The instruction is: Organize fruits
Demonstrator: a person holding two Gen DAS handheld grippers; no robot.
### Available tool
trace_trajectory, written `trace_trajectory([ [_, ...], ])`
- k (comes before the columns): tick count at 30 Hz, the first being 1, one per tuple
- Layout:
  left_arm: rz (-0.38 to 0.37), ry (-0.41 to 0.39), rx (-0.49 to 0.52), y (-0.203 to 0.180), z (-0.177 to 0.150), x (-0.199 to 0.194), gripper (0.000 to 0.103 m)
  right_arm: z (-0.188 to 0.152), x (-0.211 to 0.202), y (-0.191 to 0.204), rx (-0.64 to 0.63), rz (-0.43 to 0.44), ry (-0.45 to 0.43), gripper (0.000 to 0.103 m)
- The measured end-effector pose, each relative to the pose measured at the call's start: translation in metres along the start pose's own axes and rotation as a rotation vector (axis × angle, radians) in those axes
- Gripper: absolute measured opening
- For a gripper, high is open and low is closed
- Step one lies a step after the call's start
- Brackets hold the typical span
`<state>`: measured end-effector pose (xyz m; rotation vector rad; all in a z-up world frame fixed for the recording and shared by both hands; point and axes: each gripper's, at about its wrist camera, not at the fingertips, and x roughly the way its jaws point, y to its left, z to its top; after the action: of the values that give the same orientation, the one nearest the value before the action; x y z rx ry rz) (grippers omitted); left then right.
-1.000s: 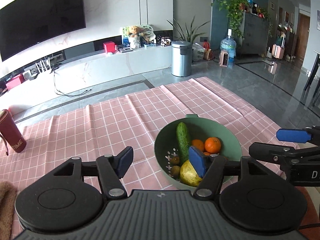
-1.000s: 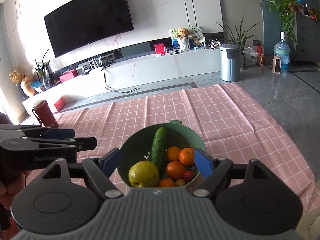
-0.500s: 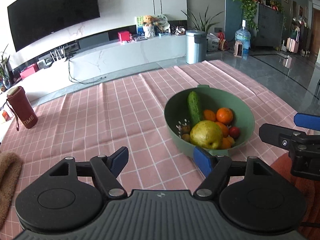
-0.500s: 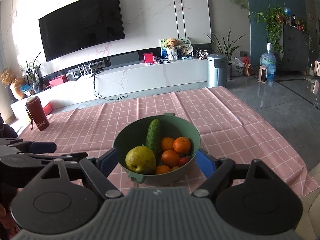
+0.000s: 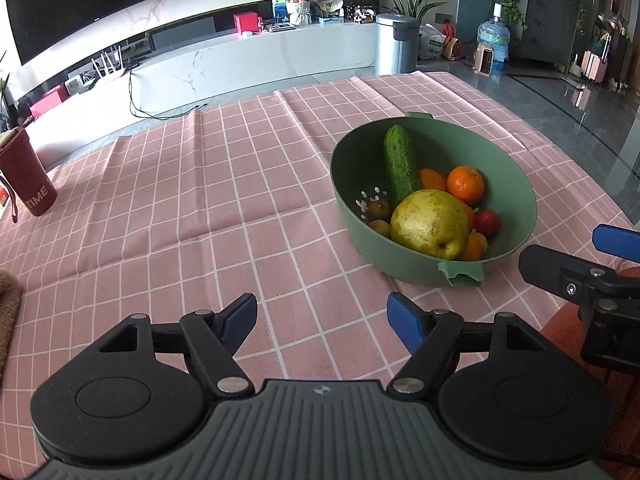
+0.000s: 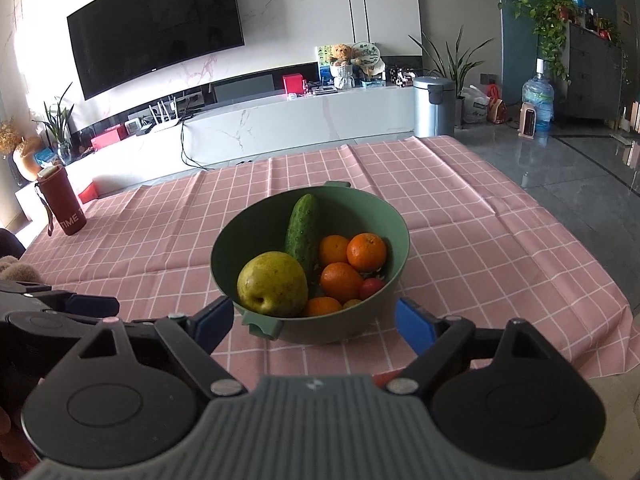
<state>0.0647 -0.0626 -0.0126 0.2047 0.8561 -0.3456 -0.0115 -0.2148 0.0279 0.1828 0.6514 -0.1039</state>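
Note:
A green bowl [image 5: 348, 184] [image 6: 384, 308] stands on the pink checked tablecloth [image 5: 200, 200]. It holds a yellow-green pear [image 5: 429, 224] [image 6: 273, 283], a cucumber [image 5: 399, 166] [image 6: 302, 229], several oranges [image 5: 465, 179] [image 6: 366, 252], a small red fruit [image 5: 487, 222] and small kiwis [image 5: 379, 209]. My left gripper [image 5: 322, 322] is open and empty, above the cloth to the bowl's near left. My right gripper [image 6: 314, 322] is open and empty, just in front of the bowl's near rim. The right gripper also shows in the left wrist view [image 5: 580, 268].
A dark red tumbler [image 5: 24, 176] [image 6: 60, 204] stands at the table's far left. A brown furry thing [image 5: 8, 304] lies at the left edge. The table's right edge [image 6: 600, 280] drops to a grey floor. A TV console and a bin stand beyond the table.
Both grippers have pulled back and away from the bowl, which now lies farther ahead of them. Both stay open and empty. The fruit in the bowl has not moved.

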Motion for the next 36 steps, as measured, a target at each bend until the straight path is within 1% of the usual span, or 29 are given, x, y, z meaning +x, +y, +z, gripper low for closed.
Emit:
trace_trajectory([
  [8, -0.009, 0.015, -0.003, 0.0014, 0.0, 0.0029, 0.087, 0.0006, 0.0025, 0.0, 0.005, 0.004, 0.011, 0.084],
  [36, -0.017, 0.011, -0.011, 0.0023, 0.0028, -0.0053, 0.087, -0.0005, 0.0025, 0.0039, -0.009, -0.005, 0.011, 0.084],
])
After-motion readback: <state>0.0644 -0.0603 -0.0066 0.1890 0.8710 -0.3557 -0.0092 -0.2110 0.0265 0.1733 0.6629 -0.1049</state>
